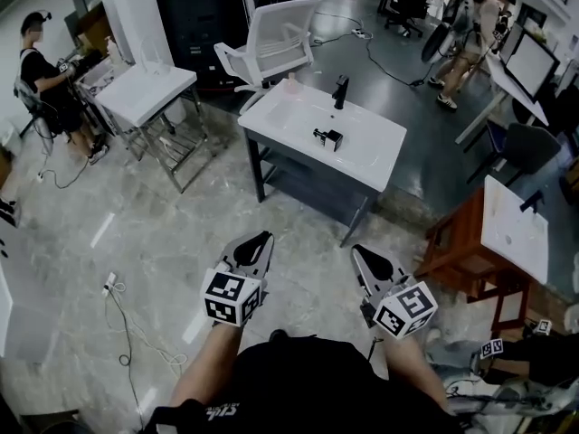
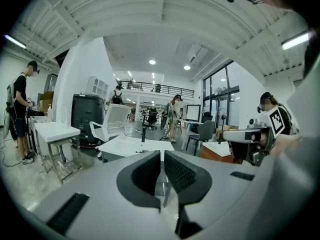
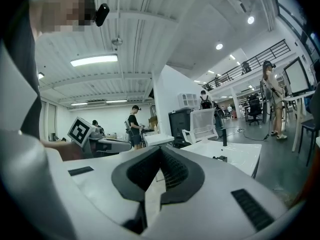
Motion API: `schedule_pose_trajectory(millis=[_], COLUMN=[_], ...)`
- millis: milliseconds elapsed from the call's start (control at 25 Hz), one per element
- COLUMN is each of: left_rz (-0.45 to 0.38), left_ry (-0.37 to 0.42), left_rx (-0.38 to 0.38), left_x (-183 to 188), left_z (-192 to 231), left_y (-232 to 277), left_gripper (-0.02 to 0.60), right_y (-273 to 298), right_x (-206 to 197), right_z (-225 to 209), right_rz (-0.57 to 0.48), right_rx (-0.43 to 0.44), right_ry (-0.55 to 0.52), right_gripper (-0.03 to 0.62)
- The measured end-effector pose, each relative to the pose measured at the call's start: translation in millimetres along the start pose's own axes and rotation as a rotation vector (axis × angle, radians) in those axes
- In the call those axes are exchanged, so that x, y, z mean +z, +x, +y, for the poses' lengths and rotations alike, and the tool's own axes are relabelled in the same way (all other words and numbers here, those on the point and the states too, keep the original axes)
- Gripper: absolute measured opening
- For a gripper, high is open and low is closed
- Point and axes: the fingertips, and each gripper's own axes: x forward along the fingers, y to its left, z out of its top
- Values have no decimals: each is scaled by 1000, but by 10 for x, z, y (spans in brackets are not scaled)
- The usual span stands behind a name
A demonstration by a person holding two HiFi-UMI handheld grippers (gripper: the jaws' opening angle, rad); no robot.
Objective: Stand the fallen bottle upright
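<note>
A white washbasin table [image 1: 380,165] stands a few steps ahead on the marble floor. A tall black upright piece [image 1: 340,90] rises at its far edge. A small dark thing [image 1: 327,137] lies low on the white top, too small to tell its shape. It also shows as a speck [image 3: 220,158] in the right gripper view. My left gripper [image 1: 263,240] and right gripper [image 1: 359,252] are held side by side over the floor, well short of the table. The left gripper [image 2: 162,155] and right gripper [image 3: 160,150] are both shut, with nothing between their jaws.
A white office chair [image 1: 276,34] stands behind the table. Another white-topped metal table [image 1: 145,93] is at the left with a person [image 1: 45,70] beside it. A wooden stand with a white top [image 1: 511,229] is at the right. A cable [image 1: 127,319] lies on the floor.
</note>
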Motion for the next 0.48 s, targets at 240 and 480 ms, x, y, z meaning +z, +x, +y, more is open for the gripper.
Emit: schedule_pose_trajectory(millis=[240,480], left_rz=[-6,14], left_ry=[14,-20], left_rx=[27,37], left_x=[-16,-75], left_z=[429,725], left_y=[-232,-64], left_gripper=[37,37], right_y=[391,686], right_x=[-74,-202], right_z=[394,348], right_rz=[23,73], right_rx=[42,71], right_ry=[3,38], right_gripper=[14,14])
